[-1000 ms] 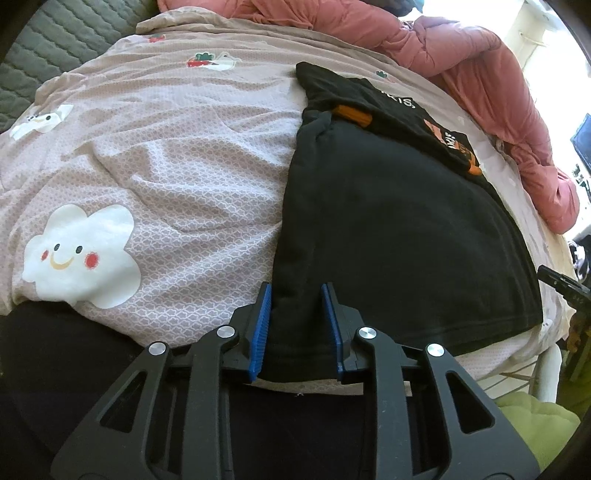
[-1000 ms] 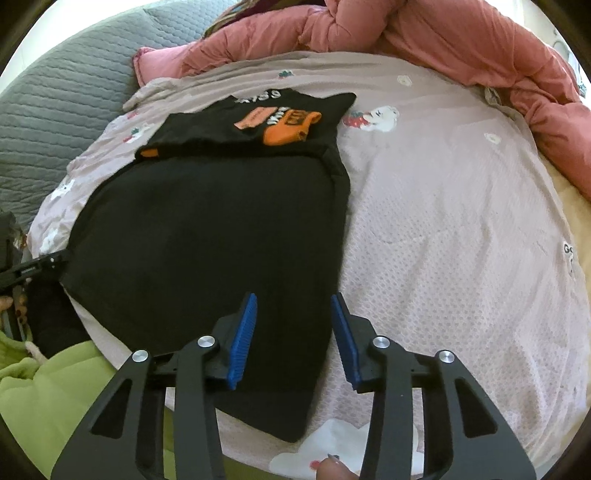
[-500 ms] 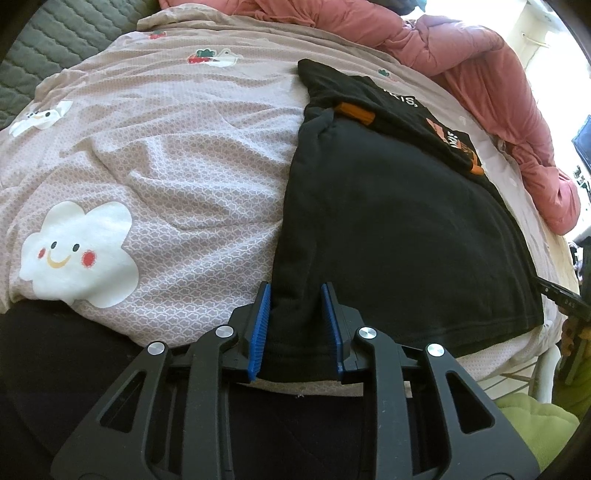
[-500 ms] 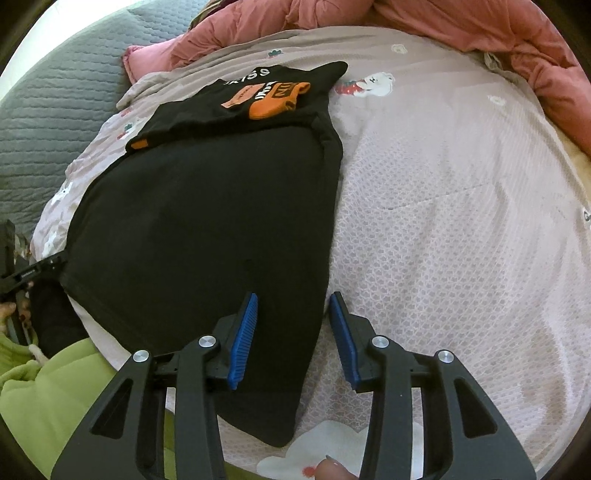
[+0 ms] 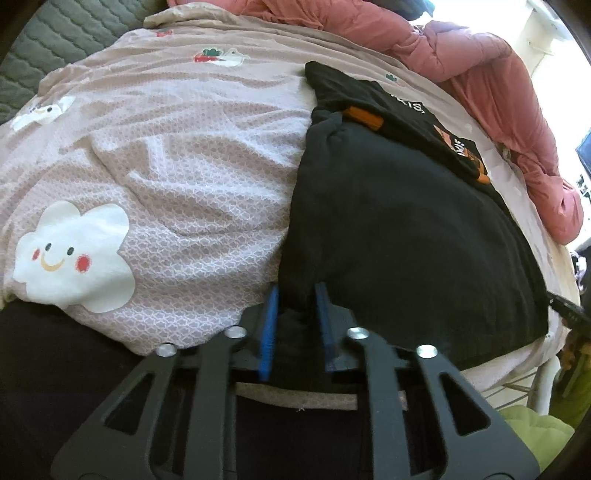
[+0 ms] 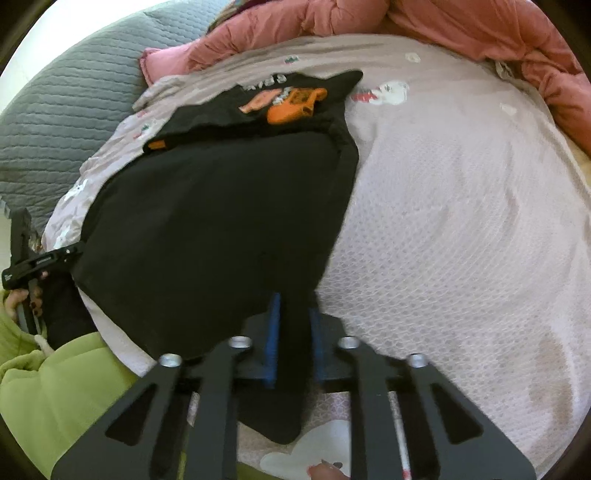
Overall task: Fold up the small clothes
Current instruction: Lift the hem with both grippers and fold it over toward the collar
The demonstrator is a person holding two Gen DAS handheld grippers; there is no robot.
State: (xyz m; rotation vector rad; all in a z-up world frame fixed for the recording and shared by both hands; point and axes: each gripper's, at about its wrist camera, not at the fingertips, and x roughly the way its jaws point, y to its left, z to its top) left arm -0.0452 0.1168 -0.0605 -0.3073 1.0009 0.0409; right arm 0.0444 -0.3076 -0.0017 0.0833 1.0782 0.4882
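A black T-shirt (image 5: 406, 229) lies flat on the bed, its top part folded over so an orange print (image 6: 295, 105) shows at the far end. My left gripper (image 5: 295, 295) is shut on the shirt's near left hem corner; the cloth bunches between its blue pads (image 5: 267, 332). My right gripper (image 6: 294, 306) is shut on the near right hem corner of the shirt (image 6: 221, 221), with black cloth pinched between its blue pads (image 6: 274, 339). The left gripper also shows at the left edge of the right wrist view (image 6: 40, 260).
A pink bedsheet (image 5: 166, 155) with cartoon cloud prints covers the bed. A pink duvet (image 5: 480, 74) is heaped along the far side, also seen in the right wrist view (image 6: 480, 33). A grey quilted headboard (image 6: 66, 122) stands at the left. My green sleeve (image 6: 48, 387) is at bottom left.
Both grippers have closed from open onto the shirt's near hem corners. The right gripper also moved forward over the hem.
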